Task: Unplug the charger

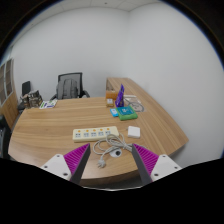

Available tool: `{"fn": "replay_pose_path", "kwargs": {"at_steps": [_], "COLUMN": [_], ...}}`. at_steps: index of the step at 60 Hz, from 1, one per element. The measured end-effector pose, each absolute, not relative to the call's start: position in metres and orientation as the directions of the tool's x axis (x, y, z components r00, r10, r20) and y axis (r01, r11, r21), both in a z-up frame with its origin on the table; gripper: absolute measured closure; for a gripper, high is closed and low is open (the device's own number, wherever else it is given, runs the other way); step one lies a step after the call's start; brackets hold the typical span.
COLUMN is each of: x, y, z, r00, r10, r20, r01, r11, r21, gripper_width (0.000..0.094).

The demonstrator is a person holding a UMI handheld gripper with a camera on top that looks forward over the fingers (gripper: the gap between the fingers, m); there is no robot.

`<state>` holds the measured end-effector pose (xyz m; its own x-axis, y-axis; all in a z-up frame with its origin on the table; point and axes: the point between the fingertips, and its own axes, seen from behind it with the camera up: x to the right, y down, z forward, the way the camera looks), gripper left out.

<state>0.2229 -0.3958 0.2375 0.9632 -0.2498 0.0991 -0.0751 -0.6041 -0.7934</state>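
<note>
Item: your gripper (pixel 111 168), held above the near edge of a curved wooden worktop (pixel 45 130); its fingers (pixel 72 160) stood spread apart and grasped nothing. Item: a white power strip (pixel 95 132), lying flat on the worktop just beyond the fingers. Item: a small white charger (pixel 111 154) with a loose tangle of white cable (pixel 103 147), lying between the strip and the fingers, roughly in line with the gap between them; whether its plug sat in the strip could not be told. Item: a green box (pixel 133 130) and a purple stand (pixel 121 98), farther along the worktop. Item: a black office chair (pixel 68 87), behind the worktop. Step in hand, by your position: the approach, with nothing yet gripped. The next move would call for you to lower and advance the fingers around the charger's body, clench on it, then draw it straight away from the strip.
</note>
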Motion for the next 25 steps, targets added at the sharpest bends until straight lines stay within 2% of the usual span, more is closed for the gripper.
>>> {"fn": "replay_pose_path", "kwargs": {"at_steps": [25], "x": [0.177], "y": [-0.414], "z": [0.261], "r00": [0.971], "r10": [-0.176], "r20": [0.162], "r01": [0.028], "r11": [-0.588], "r21": [-0.809], "gripper_width": [0.0079]}}
